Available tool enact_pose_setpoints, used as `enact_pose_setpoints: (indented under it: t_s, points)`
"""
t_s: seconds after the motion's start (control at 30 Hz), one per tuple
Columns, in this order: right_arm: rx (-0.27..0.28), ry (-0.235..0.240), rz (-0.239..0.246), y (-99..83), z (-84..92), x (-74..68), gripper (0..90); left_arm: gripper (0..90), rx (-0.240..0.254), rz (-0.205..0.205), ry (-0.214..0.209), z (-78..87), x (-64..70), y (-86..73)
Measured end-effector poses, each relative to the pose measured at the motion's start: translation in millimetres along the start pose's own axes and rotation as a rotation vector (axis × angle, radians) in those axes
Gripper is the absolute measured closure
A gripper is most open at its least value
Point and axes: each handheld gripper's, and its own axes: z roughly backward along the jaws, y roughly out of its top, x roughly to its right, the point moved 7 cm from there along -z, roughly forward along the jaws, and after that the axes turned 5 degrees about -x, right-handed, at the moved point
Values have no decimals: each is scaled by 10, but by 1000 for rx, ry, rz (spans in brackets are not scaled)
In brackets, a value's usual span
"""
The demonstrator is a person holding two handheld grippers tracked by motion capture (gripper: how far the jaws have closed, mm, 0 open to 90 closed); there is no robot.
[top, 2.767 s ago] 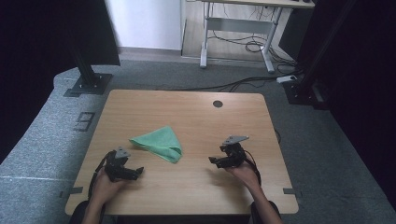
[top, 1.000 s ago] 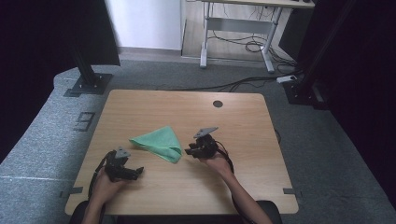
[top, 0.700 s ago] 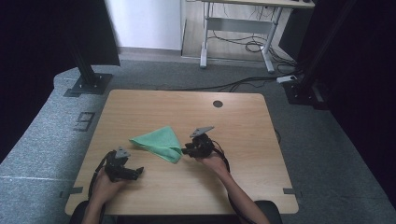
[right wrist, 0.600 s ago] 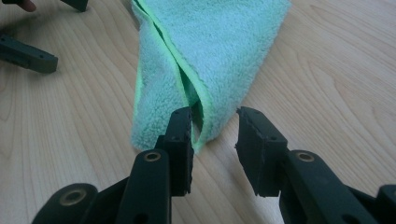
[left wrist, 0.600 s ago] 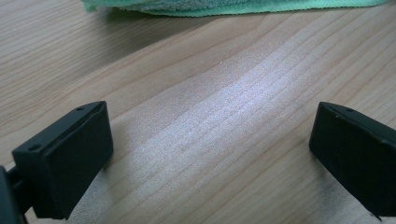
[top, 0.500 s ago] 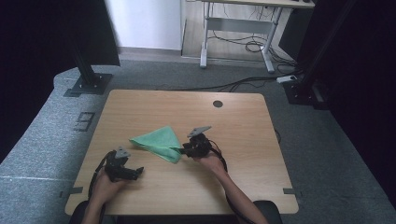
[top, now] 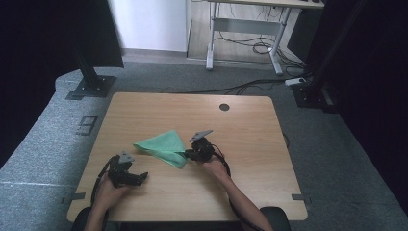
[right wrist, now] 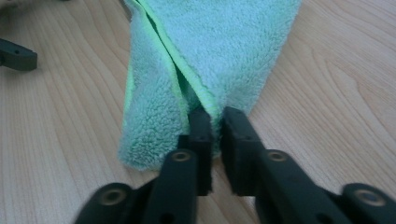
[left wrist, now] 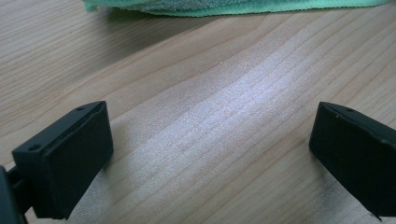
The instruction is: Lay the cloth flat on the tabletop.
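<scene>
The right claw (right wrist: 212, 122) has just been closing and pinches the green cloth (right wrist: 210, 60) edge on the tabletop (top: 240, 125); the left claw (left wrist: 210, 149) stands wide open.

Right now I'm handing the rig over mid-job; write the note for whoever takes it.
Right gripper: jaws have just closed, now shut on the near edge layer of the green cloth.
Left gripper: open, low over bare table, nothing between its jaws, cloth just beyond it.
Cloth lies folded in a triangle mid-table.
Done: edge pinched.
Left: lifting or unfolding the cloth, probably with the left gripper helping.
</scene>
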Motion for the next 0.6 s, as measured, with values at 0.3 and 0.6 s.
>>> enact_pose_setpoints:
  t_s: [0.3,0.6]
  points:
    - [3,-22,-26,-65,84,82,866,0,0,1,1,-1,1,1]
    - [2,-32,-48,-203,226,176,866,0,0,1,2,-1,1,1]
